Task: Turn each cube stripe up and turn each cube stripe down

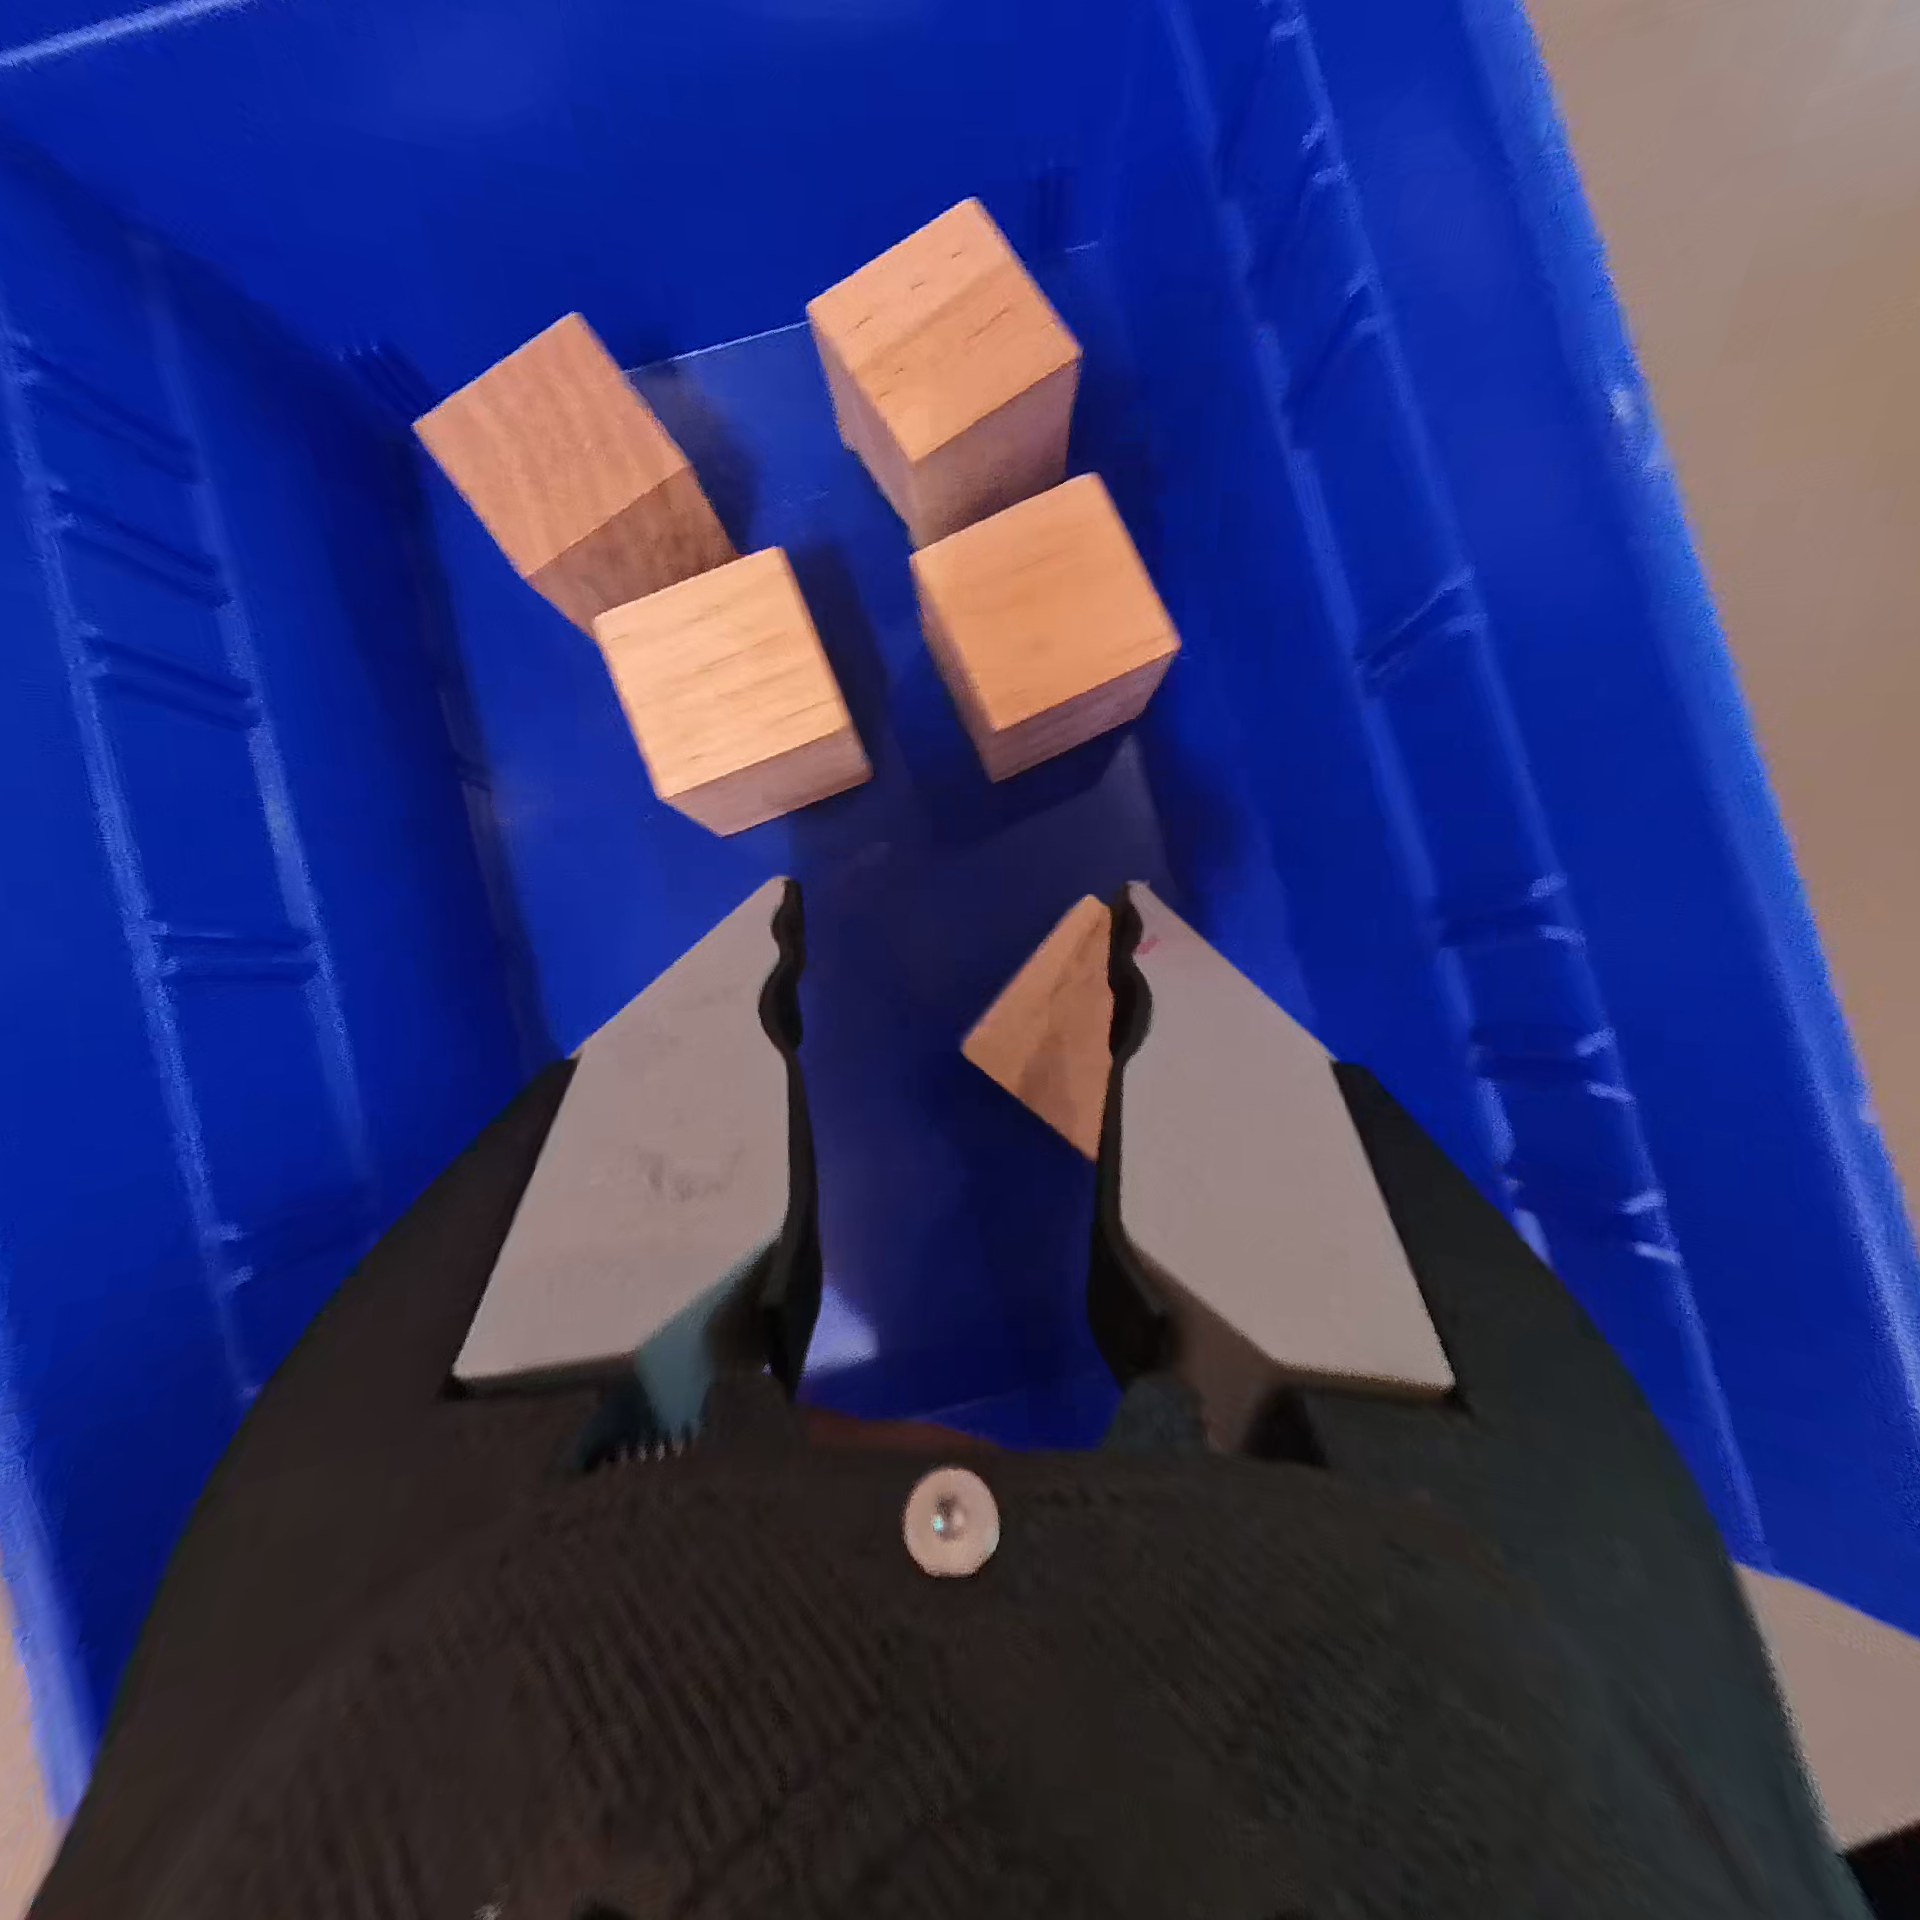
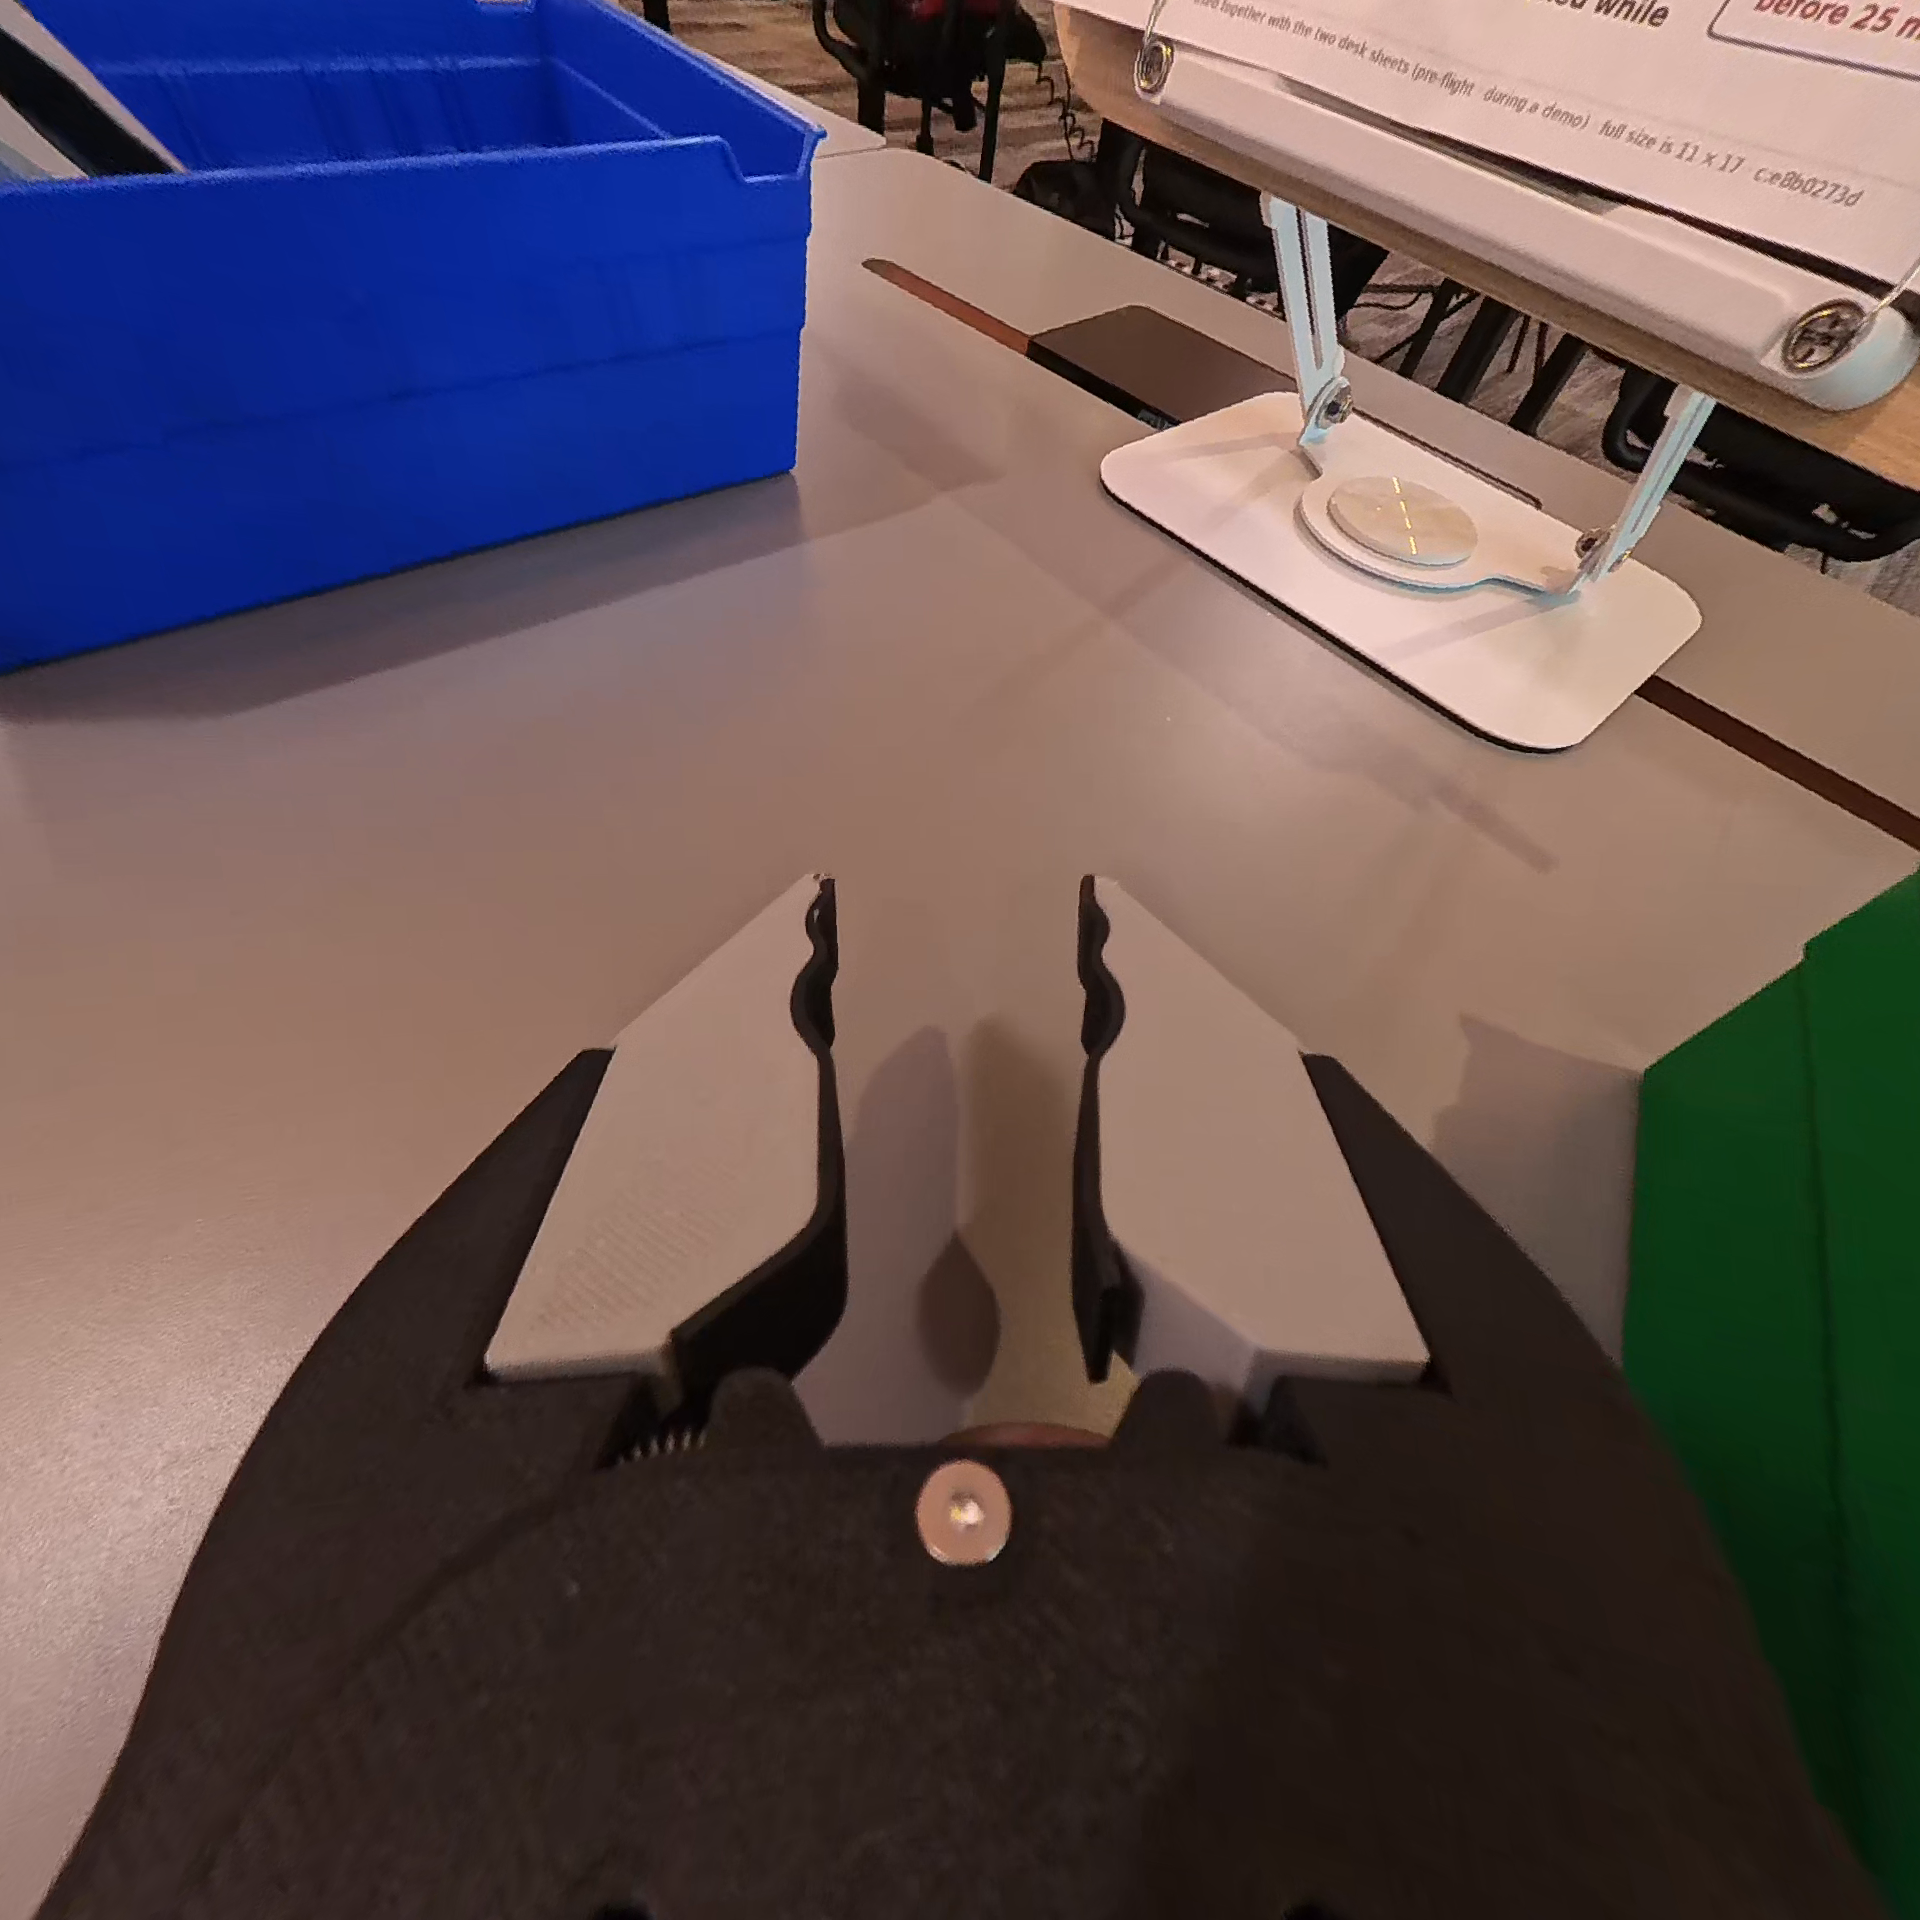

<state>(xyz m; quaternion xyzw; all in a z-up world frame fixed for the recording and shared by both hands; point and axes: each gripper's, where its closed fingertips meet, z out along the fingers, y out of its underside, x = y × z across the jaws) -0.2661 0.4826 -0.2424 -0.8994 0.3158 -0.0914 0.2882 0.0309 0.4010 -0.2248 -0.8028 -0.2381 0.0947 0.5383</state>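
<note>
Seen from above through the left wrist camera, the left gripper (image 1: 956,904) hangs inside a blue bin (image 1: 260,727), its jaws spread apart with nothing between them. Five wooden cubes lie on the bin floor. Four sit in a loose two-by-two group beyond the fingertips: the far left cube (image 1: 561,457) tilted and touching or overlapping the near left cube (image 1: 727,675), the far right cube (image 1: 940,353) standing just behind the near right cube (image 1: 1044,613). A clear strip of blue floor separates the left pair from the right pair. The fifth cube (image 1: 1049,1023) rests on the near right, turned corner-on and partly hidden behind the right-hand finger (image 1: 1226,1122) of the gripper; whether it touches that finger cannot be told. No stripe shows on any face visible from this angle, and the picture is slightly blurred.

In the right wrist camera, the right gripper (image 2: 956,883) is held low over a grey worktop (image 2: 623,831), its jaws likewise spread and empty. The same blue bin (image 2: 416,364) stands at the far left of that view, well apart from the gripper. At the far right a white stand (image 2: 1403,582) with a flat base and hinged legs holds up a board carrying a printed sheet (image 2: 1558,94). A green box (image 2: 1787,1299) fills the near right edge.
</note>
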